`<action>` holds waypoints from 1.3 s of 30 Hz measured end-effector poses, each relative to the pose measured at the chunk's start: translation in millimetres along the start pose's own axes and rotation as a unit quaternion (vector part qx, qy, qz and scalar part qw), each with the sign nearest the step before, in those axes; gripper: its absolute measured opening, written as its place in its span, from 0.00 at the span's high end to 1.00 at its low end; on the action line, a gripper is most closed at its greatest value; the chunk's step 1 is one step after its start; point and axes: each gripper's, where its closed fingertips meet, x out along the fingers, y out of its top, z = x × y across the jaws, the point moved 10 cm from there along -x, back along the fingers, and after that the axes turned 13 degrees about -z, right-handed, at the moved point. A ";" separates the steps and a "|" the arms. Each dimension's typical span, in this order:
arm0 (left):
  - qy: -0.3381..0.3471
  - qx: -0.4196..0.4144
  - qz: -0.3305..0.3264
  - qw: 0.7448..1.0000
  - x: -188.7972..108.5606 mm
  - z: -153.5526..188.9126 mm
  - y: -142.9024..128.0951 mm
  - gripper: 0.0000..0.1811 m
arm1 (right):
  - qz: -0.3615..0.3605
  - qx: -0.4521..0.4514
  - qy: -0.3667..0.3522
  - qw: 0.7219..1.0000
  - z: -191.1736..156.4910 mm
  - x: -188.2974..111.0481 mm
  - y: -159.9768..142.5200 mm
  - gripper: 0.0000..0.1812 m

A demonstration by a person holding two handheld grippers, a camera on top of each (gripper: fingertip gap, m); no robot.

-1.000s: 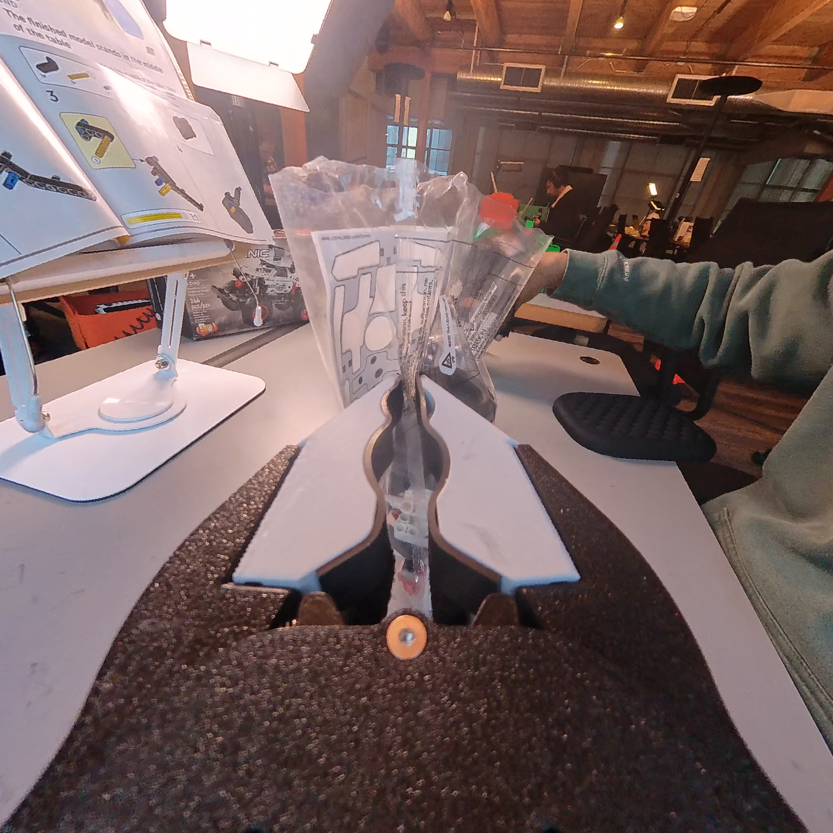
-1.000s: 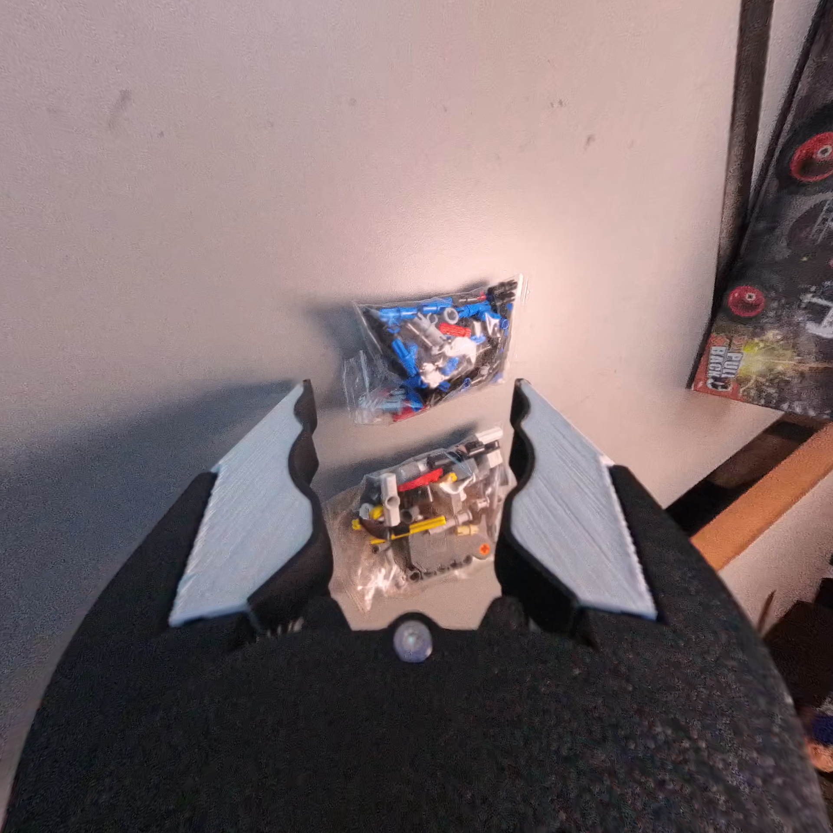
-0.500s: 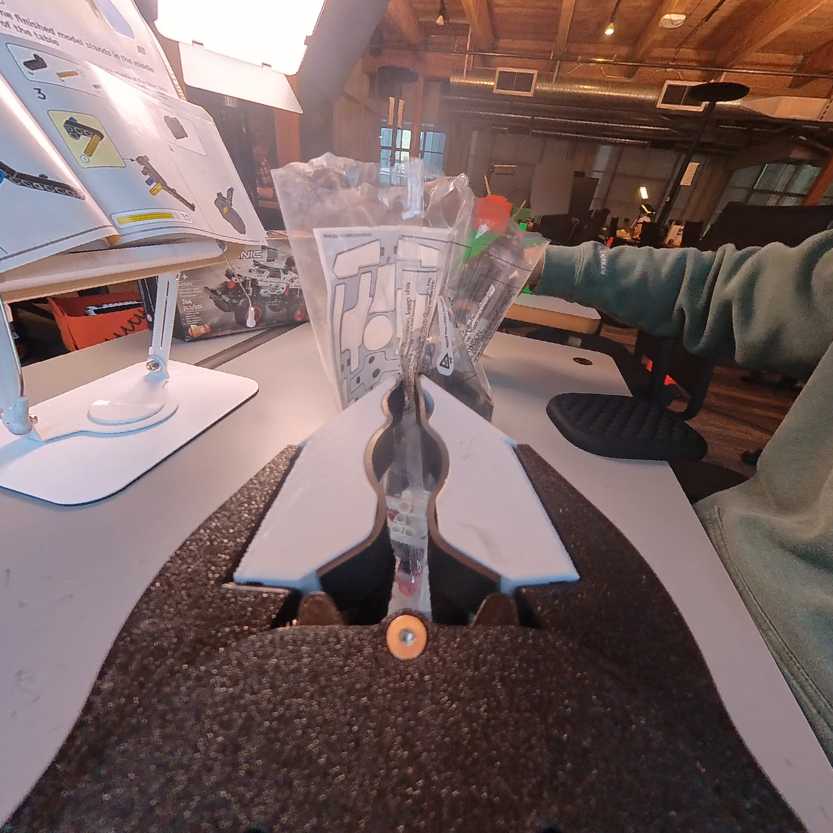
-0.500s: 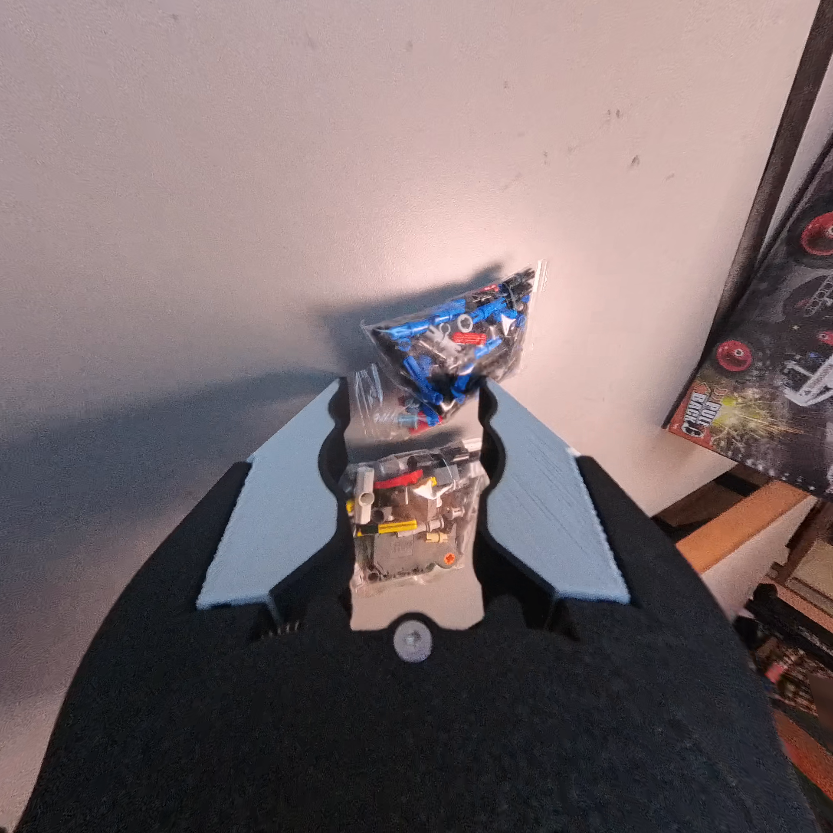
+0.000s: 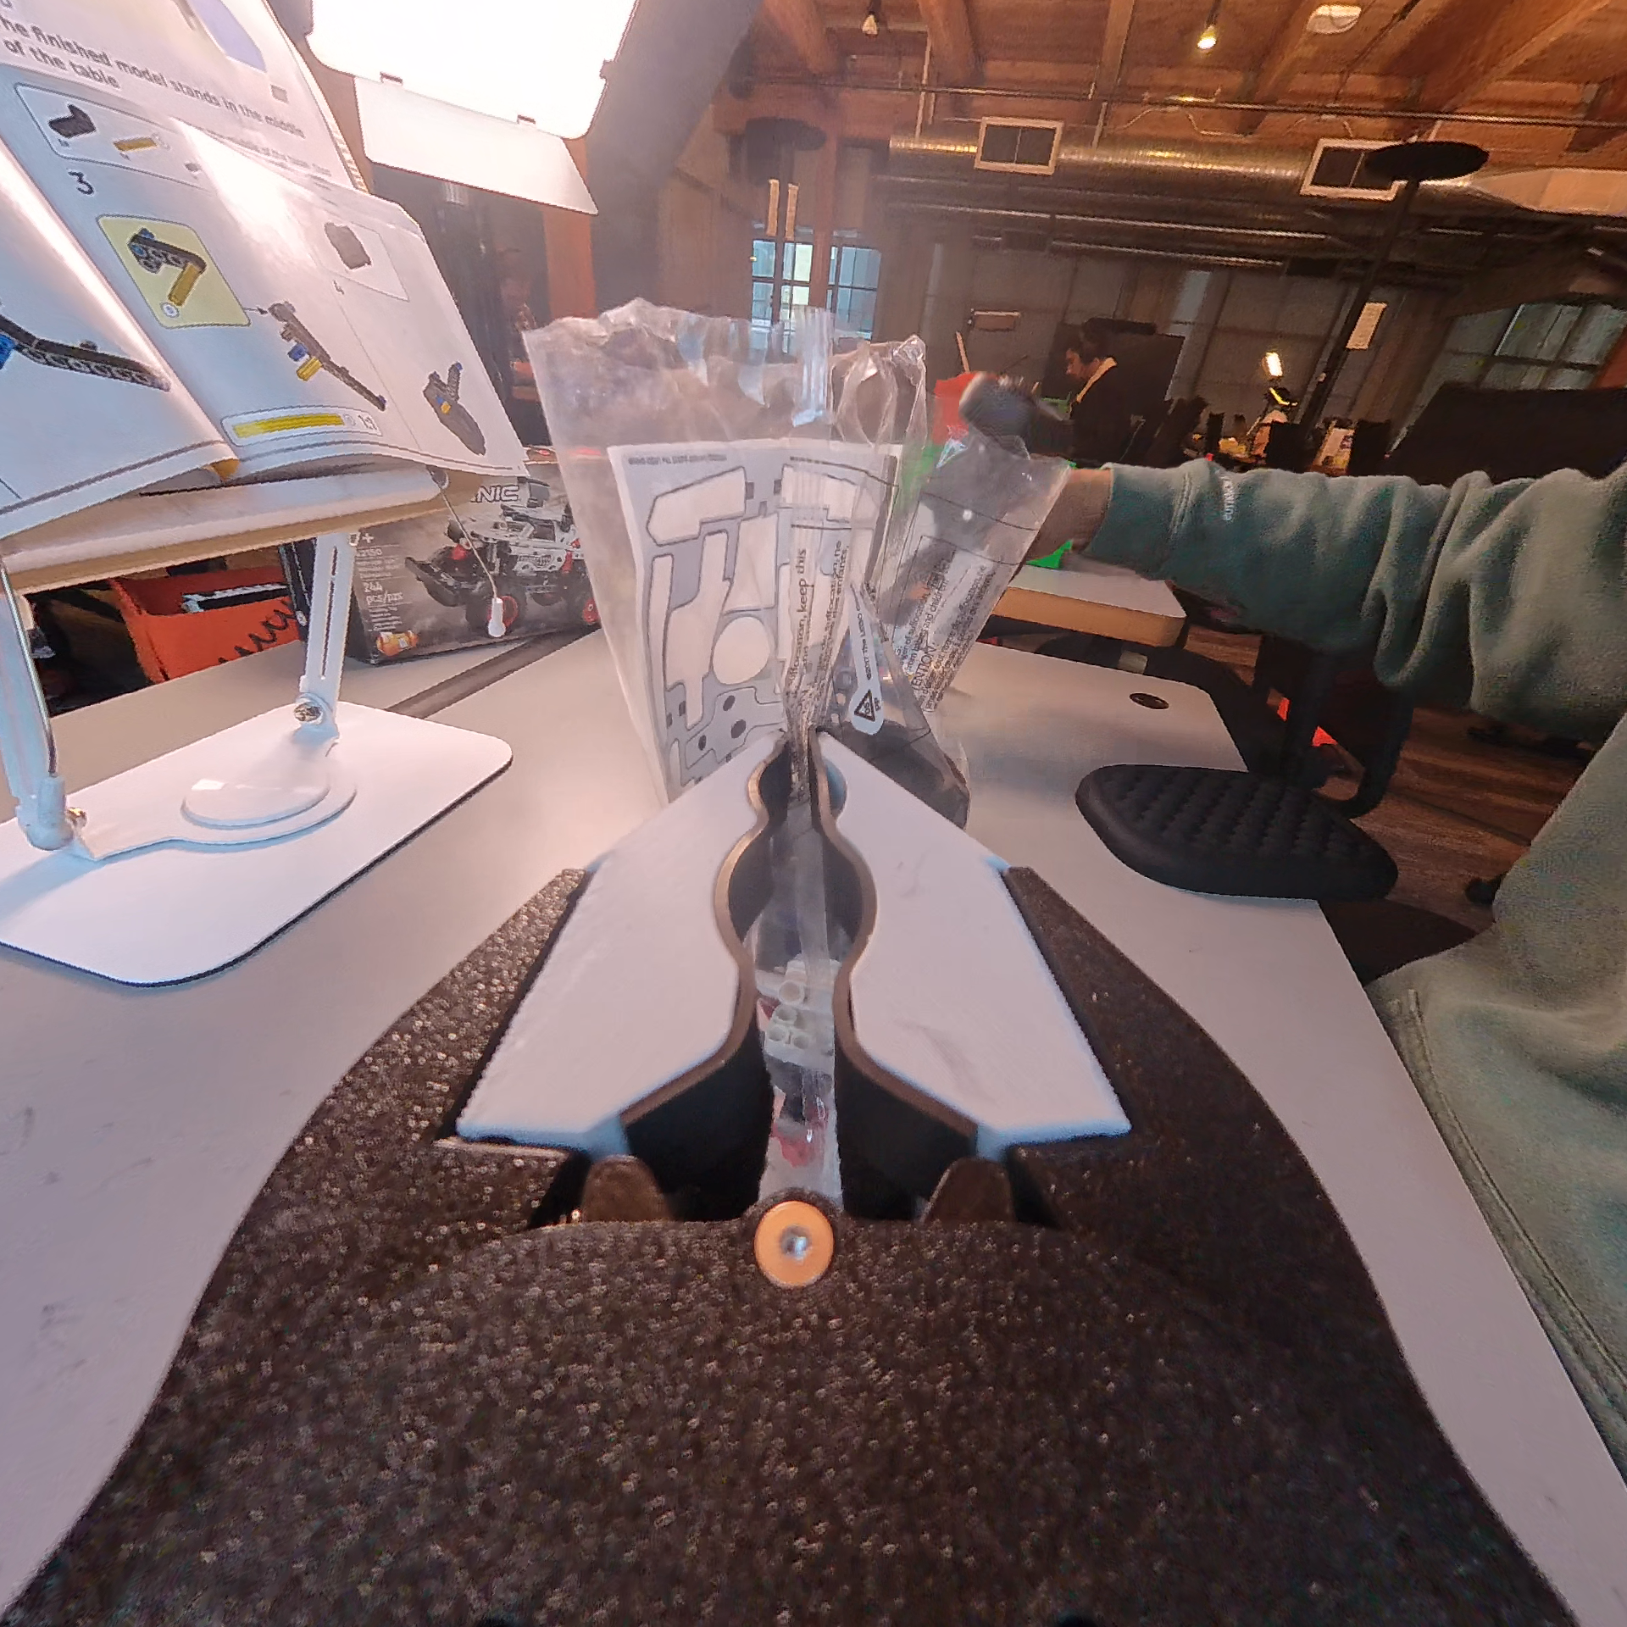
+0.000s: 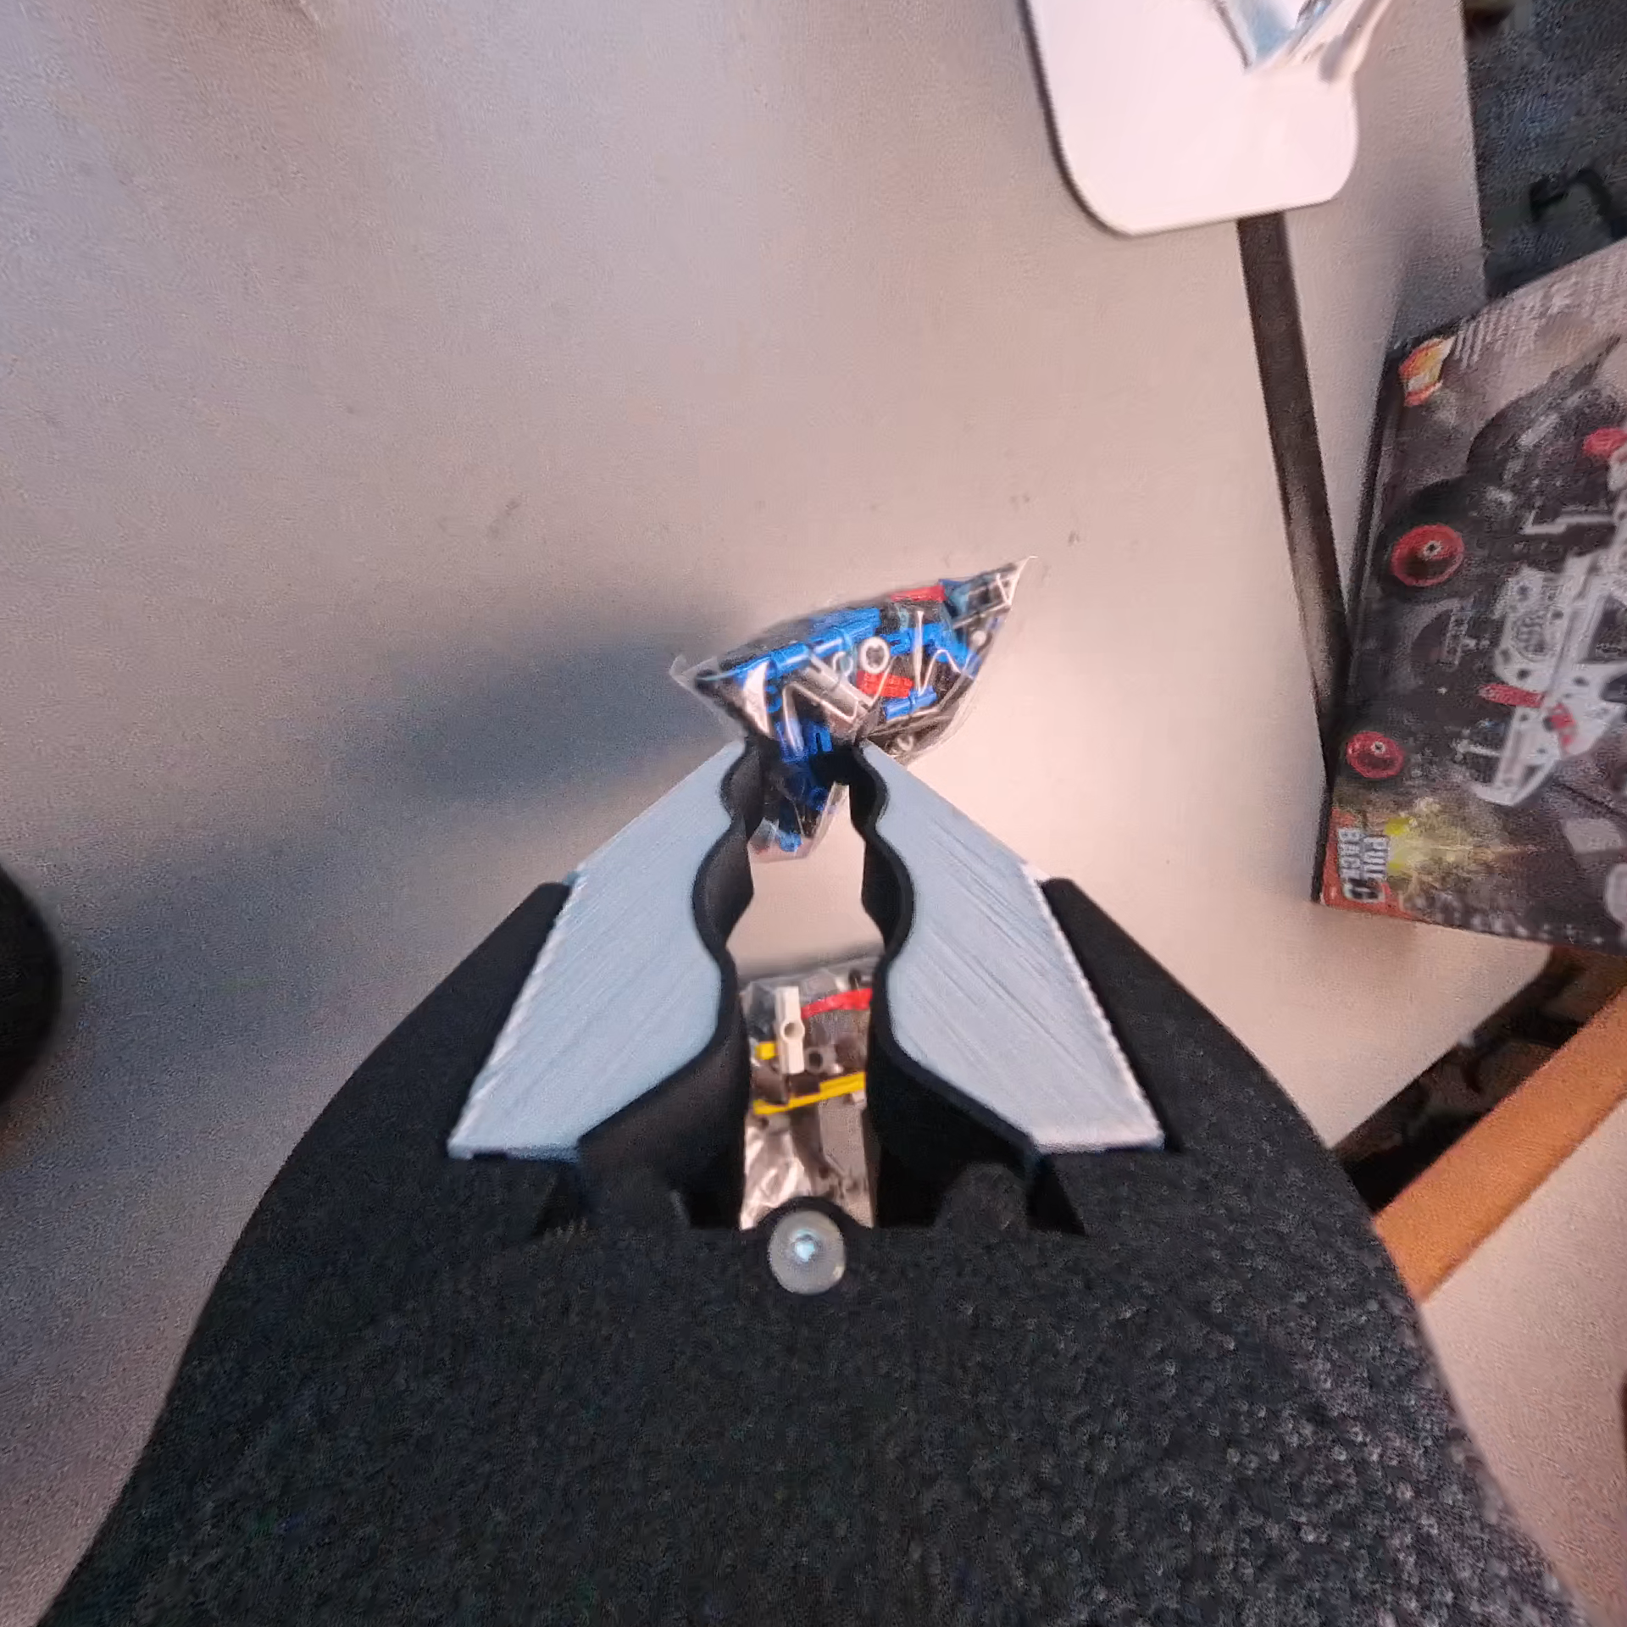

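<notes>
Left gripper: fingers closed on a large clear plastic bag, which stands upright at centre frame in the left wrist view. Inside the bag: a printed sheet with grey outlines, dark pieces, and small white and red pieces seen low between the fingers.

Right gripper: fingers pinched on the lower corner of a small clear bag of blue, red and grey pieces, at centre frame in the right wrist view. Whether this bag rests on the table or is lifted cannot be told.

Second small bag: grey, yellow and red pieces; lies on the table lower in the frame, seen through the gap between the right gripper's fingers, near their base.

Table: pale grey, carries all items.

Booklet stand: white base and arm, left of frame in the left wrist view; its base also shows at the upper right of the right wrist view.

Instruction booklet: open on the stand, upper left.

Toy box: dark, pictures a truck with red wheel hubs; right edge of the right wrist view, and behind the stand in the left wrist view.

Person's green sleeve: reaches in from the right, behind the large bag.

Black chair seat: right of the table.
</notes>
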 end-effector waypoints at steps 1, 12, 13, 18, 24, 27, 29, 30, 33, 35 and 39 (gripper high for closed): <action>-0.001 0.001 0.000 1.000 0.4 0.2 0.2 0.99 | 0.033 0.004 0.012 0.999 -0.6 -15.7 9.1 0.91; -0.007 0.022 -0.007 1.000 3.0 9.1 2.7 0.99 | 0.298 -0.135 0.149 0.933 -11.9 -190.0 182.1 0.90; -0.008 0.025 -0.008 1.000 3.1 10.0 2.9 0.99 | 0.295 -0.148 0.168 0.929 -13.6 -193.3 197.9 0.90; -0.031 0.051 -0.010 0.998 2.0 16.2 2.6 1.00 | 0.223 -0.195 0.202 0.933 -18.9 -169.9 258.6 0.90; -0.050 0.058 -0.005 0.997 -2.4 15.6 0.2 1.00 | 0.149 -0.232 0.208 0.938 -27.7 -142.3 281.8 0.90; -0.062 0.057 -0.001 0.996 -6.1 12.7 -1.3 1.00 | 0.122 -0.227 0.186 0.948 -21.0 -137.5 278.1 0.90; -0.063 0.057 0.001 0.996 -8.4 11.4 -2.1 1.00 | 0.114 -0.222 0.191 0.949 -19.2 -137.4 274.2 0.90; -0.062 0.056 0.001 0.997 -9.1 10.7 -2.3 1.00 | 0.110 -0.223 0.200 0.948 -21.3 -137.4 272.9 0.90; -0.054 0.041 0.003 0.998 -9.0 7.9 -2.3 1.00 | 0.096 -0.246 0.232 0.936 -37.9 -137.8 275.3 0.90; -0.055 0.040 0.004 0.998 -9.0 7.8 -2.6 1.00 | 0.072 -0.264 0.250 0.929 -48.5 -136.1 279.6 0.90; -0.051 0.045 0.002 0.998 -9.1 9.0 -2.9 1.00 | 0.017 -0.263 0.322 0.909 -54.8 -131.5 287.3 0.90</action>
